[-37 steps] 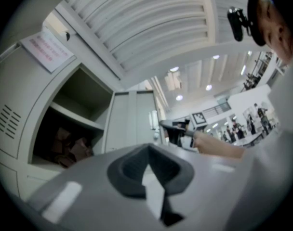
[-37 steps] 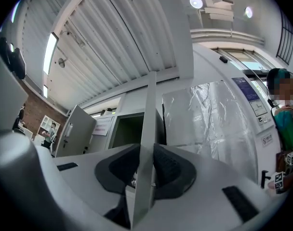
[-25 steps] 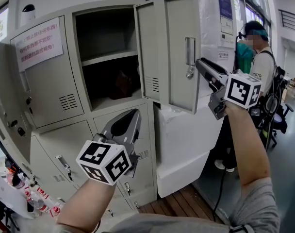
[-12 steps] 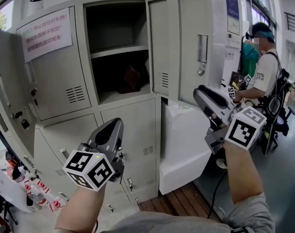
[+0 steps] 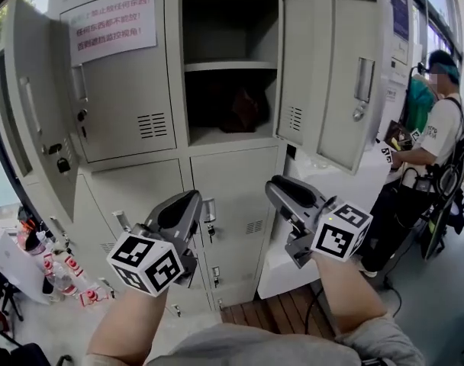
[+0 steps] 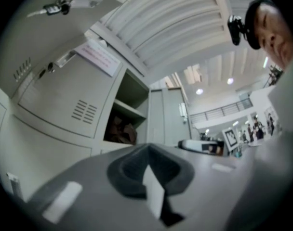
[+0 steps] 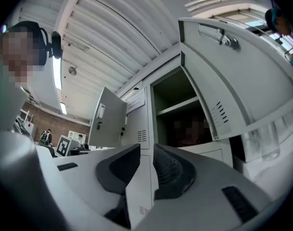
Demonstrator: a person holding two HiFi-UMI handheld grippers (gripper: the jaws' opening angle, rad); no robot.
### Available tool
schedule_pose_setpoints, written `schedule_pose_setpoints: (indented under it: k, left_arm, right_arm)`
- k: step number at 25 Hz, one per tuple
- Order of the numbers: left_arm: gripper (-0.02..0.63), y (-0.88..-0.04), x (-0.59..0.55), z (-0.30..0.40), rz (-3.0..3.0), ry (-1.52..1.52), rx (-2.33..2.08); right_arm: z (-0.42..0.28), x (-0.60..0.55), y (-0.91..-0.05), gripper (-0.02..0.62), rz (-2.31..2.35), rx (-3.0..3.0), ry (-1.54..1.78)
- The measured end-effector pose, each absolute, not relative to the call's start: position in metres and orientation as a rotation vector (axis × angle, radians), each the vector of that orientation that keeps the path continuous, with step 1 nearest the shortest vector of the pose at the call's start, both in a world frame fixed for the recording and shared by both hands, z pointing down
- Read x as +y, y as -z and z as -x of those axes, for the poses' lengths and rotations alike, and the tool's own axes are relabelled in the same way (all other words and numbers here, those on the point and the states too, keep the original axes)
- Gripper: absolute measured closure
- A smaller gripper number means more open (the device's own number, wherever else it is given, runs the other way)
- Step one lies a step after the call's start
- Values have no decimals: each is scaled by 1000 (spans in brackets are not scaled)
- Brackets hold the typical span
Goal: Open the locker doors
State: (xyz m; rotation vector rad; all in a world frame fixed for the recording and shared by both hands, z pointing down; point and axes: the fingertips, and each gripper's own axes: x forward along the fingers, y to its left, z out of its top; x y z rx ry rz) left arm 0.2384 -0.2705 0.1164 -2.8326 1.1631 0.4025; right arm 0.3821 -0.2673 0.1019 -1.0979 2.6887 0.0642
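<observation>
Grey steel locker bank, head view, read from nine o'clock round to three. The far-left door [image 5: 33, 105] stands swung out at nine o'clock. Beside it, at ten o'clock, the upper door [image 5: 129, 105] bearing a paper notice [image 5: 114, 23] is closed. At twelve o'clock the upper middle compartment [image 5: 228, 29] is open, with a dark object [image 5: 240, 109] on its lower shelf. Its door [image 5: 331, 75] hangs wide at one to two o'clock. Below, the two lower doors [image 5: 144, 197] [image 5: 236, 189] near the centre are closed.

As judged from this, two doors are open and at least three remain, so the task is partly done.

The left gripper [image 5: 192, 198], at seven o'clock, shows its jaws together in its own view [image 6: 147, 150], with nothing between them. The right gripper [image 5: 272, 185], at five o'clock, is slightly parted in its own view [image 7: 146, 150]. Its jaws have just been closing and nothing lies between them. Both point at the closed lower doors without touching them.

Change from the earlier frame: the right gripper, then up beside the handle of the open middle door at two o'clock, is now well below it, in front of the lower row. The left gripper sits slightly lower. The far-left door shows more fully. The middle door is open in both.
</observation>
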Motion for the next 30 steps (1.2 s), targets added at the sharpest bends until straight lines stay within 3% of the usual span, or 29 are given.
schedule_pose_setpoints:
  k: [18, 30]
  left_arm:
    - [601, -329, -226, -126, 2904, -177, 1668]
    - [601, -408, -183, 1, 2774, 33, 2033]
  right_arm:
    - [-296, -270, -244, 518, 694, 2841, 271]
    - [-156, -269, -383, 518, 505, 2981, 486]
